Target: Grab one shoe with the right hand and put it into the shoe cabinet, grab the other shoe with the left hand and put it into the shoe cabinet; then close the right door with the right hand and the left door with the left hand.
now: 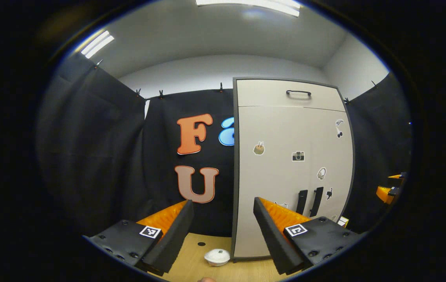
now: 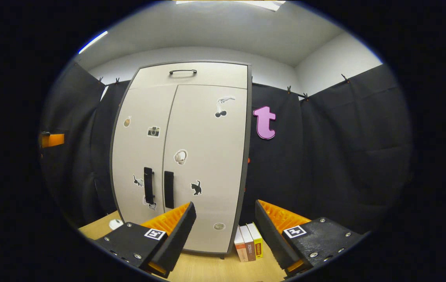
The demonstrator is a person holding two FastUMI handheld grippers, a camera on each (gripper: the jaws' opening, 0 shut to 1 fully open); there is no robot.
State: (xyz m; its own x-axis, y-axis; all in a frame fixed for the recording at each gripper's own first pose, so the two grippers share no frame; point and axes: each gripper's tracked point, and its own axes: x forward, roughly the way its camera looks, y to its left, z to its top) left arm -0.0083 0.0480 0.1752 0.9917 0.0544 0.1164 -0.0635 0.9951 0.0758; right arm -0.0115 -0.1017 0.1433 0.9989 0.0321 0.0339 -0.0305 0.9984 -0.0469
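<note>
- The shoe cabinet (image 2: 183, 156) stands on the wooden table (image 2: 207, 270) against the black cloth wall, and both its doors lie flat and flush, the two dark handles (image 2: 158, 188) side by side at the middle seam.
- With the right door (image 2: 207, 164) and the left door (image 2: 140, 156) both shut, the task looks finished or very nearly so. No shoe lies on the table near the cabinet, so I judge both are inside, though the closed doors hide them.
- The left gripper (image 1: 223, 231) is spread wide with nothing between its fingers, and sits off the cabinet's left front corner, apart from it.
- The right gripper (image 2: 224, 231) is likewise released and empty, facing the cabinet's right edge without touching it.
- From the left gripper view the cabinet (image 1: 291, 164) shows the same closed front, with a drawer handle (image 1: 298, 93) near its top.
- A small white lidded bowl (image 1: 217, 256) rests on the table just left of the cabinet's foot; a few books (image 2: 248, 243) stand just right of it.
- What is left, if anything, is only to draw both tools back.
</note>
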